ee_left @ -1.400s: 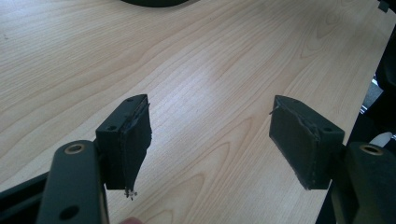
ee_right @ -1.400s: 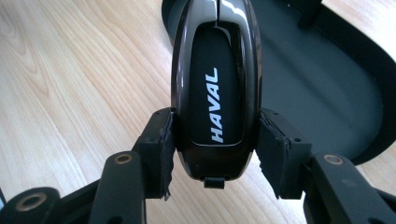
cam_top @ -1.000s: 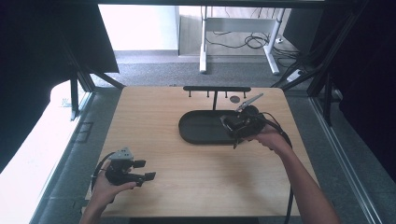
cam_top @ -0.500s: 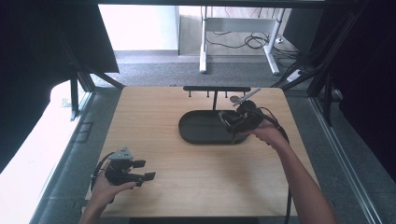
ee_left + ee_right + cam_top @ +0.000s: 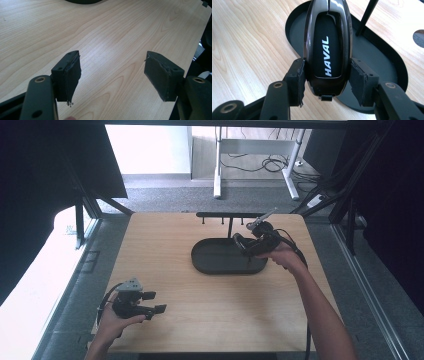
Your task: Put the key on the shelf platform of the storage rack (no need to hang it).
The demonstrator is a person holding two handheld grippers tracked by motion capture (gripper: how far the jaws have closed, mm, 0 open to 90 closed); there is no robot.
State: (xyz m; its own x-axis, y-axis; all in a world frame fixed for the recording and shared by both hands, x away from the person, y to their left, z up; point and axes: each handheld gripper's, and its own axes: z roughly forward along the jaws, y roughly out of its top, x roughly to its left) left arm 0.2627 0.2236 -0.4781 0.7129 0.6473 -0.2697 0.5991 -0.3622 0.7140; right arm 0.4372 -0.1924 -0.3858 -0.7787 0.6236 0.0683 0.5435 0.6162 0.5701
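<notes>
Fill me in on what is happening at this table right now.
A person works at a wooden table with a gripper in each hand. The right gripper is clamped on a glossy black car key fob marked HAVAL, held over the black oval tray of a small stand with hooks. The left gripper waits near the table's front left corner, jaws open and empty.

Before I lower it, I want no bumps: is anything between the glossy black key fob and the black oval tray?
Nothing visible. The right gripper holds the glossy black key fob above the black oval tray; only the thin stand post rises nearby.
</notes>
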